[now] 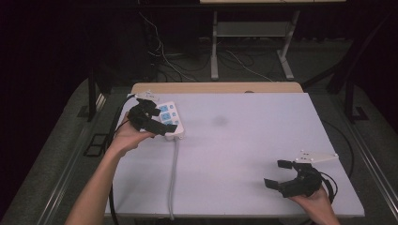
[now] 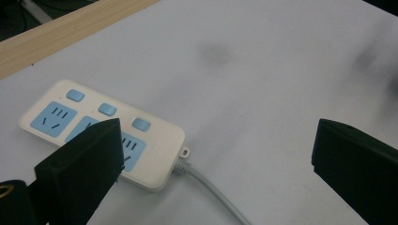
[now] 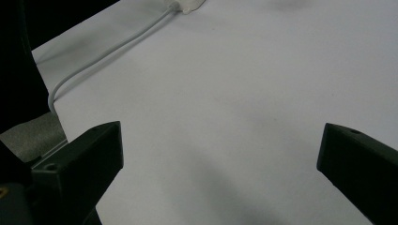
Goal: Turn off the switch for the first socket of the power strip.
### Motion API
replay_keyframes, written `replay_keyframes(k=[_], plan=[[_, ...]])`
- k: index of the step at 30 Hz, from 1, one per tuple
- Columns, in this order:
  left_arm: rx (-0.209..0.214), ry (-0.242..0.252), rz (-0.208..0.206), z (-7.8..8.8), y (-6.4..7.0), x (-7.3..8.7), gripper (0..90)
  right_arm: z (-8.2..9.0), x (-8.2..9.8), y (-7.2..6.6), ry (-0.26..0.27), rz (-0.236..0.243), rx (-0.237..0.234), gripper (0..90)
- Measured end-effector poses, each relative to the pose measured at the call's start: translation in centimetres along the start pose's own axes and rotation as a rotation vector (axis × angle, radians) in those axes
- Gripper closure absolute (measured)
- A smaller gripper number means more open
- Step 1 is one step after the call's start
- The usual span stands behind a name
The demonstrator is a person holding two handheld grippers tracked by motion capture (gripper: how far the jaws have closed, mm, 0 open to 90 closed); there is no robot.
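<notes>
Power strip (image 1: 170, 121), white with pale blue sockets and three pale blue switches, lay at the upper left of the table (image 1: 244, 140) in the high view, near its far left corner. The left gripper (image 1: 162, 123) hovered right over it, jaws spread wide and holding nothing. In the left gripper view one black jaw, at the lower left of the frame, overlapped the strip's (image 2: 101, 129) socket row, while the other jaw stood well apart at the right edge over bare table (image 2: 263, 93); whether the near jaw touched the strip could not be told. No brand or lettering could be read on the strip; only the dark slot marks on the blue socket faces showed.

The strip's grey cord (image 1: 174, 178) ran from its near end straight down toward the bottom edge of the high view. In the left gripper view the cord (image 2: 213, 190) left the strip beside a small mounting tab.

The right gripper (image 1: 278, 174) sat at the lower right of the high view, well apart from the strip, jaws likewise wide open and empty above the bare white surface. In the right gripper view the cord (image 3: 108, 51) curved across the upper left of the frame.
</notes>
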State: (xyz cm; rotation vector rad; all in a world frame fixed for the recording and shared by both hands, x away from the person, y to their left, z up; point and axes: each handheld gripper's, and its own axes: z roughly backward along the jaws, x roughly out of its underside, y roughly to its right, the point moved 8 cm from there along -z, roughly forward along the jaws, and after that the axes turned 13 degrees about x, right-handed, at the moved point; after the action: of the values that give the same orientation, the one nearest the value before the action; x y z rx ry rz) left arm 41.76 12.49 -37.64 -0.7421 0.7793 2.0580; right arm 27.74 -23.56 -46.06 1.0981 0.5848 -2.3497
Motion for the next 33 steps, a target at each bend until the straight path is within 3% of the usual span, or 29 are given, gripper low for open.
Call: replay_keyframes(k=[9,15,20,27,33], plan=[[-0.011,-0.025,0.011,-0.7,-1.6,-0.5,6.2,0.0,0.1,0.0,-0.005,0.000,0.001,0.5],[-0.024,-0.020,0.019,-1.1,-2.8,-0.6,16.0,-0.1,0.2,0.1,-0.008,0.001,0.003,0.4],[-0.024,-0.007,0.037,-1.4,-3.8,-0.6,27.5,-0.1,0.2,0.0,-0.010,0.005,0.004,0.4],[-0.013,0.007,0.056,-2.2,-4.6,-0.6,51.5,-0.2,0.3,0.1,-0.013,0.009,0.007,0.4],[-0.009,0.001,0.066,-3.1,-5.0,-0.4,63.2,-0.3,0.4,0.0,-0.021,0.016,0.010,0.4]])
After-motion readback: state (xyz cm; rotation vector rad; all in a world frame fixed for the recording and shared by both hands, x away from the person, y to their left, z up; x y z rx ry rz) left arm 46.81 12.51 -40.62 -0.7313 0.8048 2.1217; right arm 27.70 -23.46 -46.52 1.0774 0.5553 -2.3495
